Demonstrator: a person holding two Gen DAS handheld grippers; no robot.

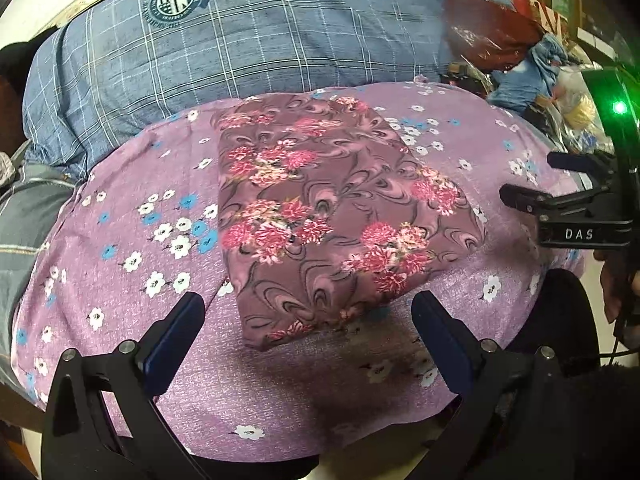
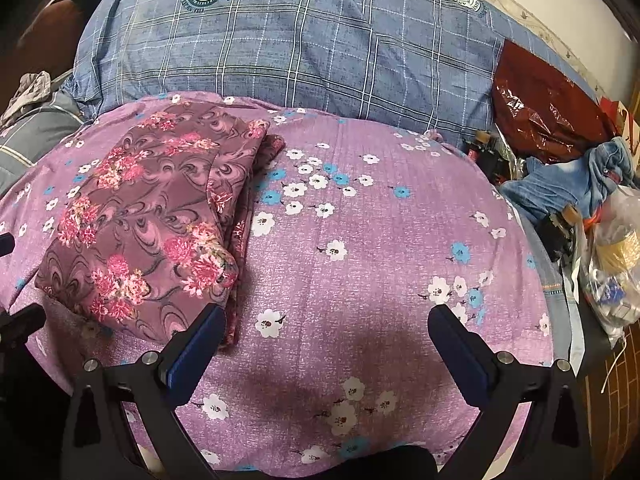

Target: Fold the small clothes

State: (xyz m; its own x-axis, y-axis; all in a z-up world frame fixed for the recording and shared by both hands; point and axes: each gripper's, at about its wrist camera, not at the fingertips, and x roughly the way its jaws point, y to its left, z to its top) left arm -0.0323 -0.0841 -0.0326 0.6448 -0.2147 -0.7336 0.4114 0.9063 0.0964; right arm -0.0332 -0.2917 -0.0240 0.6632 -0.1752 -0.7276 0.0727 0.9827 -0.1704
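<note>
Hovering both grippers over the bed; neither has hold of anything. Left gripper [image 1: 308, 316]: jaws spread wide, empty, poised just short of the near edge of the garment [image 1: 332, 216]. Right gripper [image 2: 326, 330]: jaws equally wide, empty, over bare purple sheet [image 2: 380, 240], with its left finger near the garment's right edge.

Garment: maroon floral cloth, already folded into a compact rectangle, lying flat on the sheet. In the right wrist view I see stacked layers along its right side, so I judge that at least a couple of folds are in. A blue checked quilt [image 1: 240, 40] lies beyond it; clutter and plastic bags [image 2: 612, 248] sit well apart on the right.

Step in hand, my judgement: either one last fold or tidying the finished bundle. I cannot tell which from this alone.

Notes for doing it well:
- Pinch all layers at a corner, not just the top one, or the stack will splay.
- Take the two near corners, one per gripper, and lift evenly so the edge stays straight.
- Keep the fingers off the sheet; it is soft and could bunch up into the grip.
- Lay the edge down flush with the far edge, then release low.
</note>
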